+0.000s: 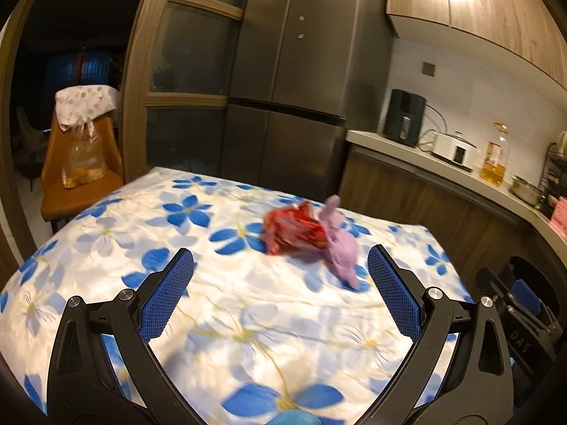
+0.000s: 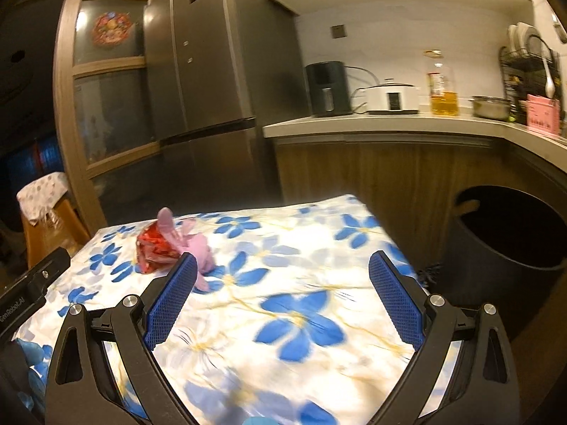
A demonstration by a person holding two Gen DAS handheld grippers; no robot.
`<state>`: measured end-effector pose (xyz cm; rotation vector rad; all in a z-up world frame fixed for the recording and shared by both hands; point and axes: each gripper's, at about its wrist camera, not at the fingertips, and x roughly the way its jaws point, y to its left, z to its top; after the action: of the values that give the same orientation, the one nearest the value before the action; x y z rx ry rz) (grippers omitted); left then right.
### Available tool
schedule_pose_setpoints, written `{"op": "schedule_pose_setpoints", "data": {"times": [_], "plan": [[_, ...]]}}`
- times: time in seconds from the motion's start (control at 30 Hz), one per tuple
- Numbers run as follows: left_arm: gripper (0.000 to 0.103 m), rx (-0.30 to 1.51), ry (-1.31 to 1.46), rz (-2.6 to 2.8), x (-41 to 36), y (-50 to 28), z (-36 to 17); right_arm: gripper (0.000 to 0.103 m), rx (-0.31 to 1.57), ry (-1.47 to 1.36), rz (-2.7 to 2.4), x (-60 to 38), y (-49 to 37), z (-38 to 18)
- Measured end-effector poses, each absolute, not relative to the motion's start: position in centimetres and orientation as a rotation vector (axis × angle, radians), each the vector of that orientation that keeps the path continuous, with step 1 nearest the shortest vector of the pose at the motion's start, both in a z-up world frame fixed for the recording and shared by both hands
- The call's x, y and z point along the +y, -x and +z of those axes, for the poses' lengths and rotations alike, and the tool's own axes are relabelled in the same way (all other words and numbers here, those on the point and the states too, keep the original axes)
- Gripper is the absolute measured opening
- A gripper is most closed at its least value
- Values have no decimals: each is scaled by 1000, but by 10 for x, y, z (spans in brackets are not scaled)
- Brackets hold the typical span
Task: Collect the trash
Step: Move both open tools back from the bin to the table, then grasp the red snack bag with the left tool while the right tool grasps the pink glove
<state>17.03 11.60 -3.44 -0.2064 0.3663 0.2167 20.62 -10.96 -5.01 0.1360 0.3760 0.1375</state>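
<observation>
A crumpled red wrapper and a crumpled purple glove lie together on the blue-flowered tablecloth. My left gripper is open and empty, just short of them. In the right wrist view the wrapper and the glove lie to the left, beyond my left fingertip. My right gripper is open and empty over the cloth. A black bin stands open by the table's right edge.
A dark fridge stands behind the table. A counter holds an air fryer, a white cooker, an oil bottle and a pot. An orange chair with a bag stands far left.
</observation>
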Motion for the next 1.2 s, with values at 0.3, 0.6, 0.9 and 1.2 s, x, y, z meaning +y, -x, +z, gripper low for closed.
{"op": "schedule_pose_setpoints", "data": {"times": [0.3, 0.6, 0.9, 1.2], "plan": [[97, 335, 211, 251, 137, -214, -33, 92, 429, -92, 195, -54, -266, -65], [97, 352, 221, 262, 149, -261, -46, 78, 533, -102, 209, -30, -317, -90], [97, 392, 231, 279, 156, -283, -64, 57, 646, -110, 265, -8, -349, -107], [97, 420, 247, 261, 157, -289, -71, 11, 669, -125, 293, -11, -349, -110]]}}
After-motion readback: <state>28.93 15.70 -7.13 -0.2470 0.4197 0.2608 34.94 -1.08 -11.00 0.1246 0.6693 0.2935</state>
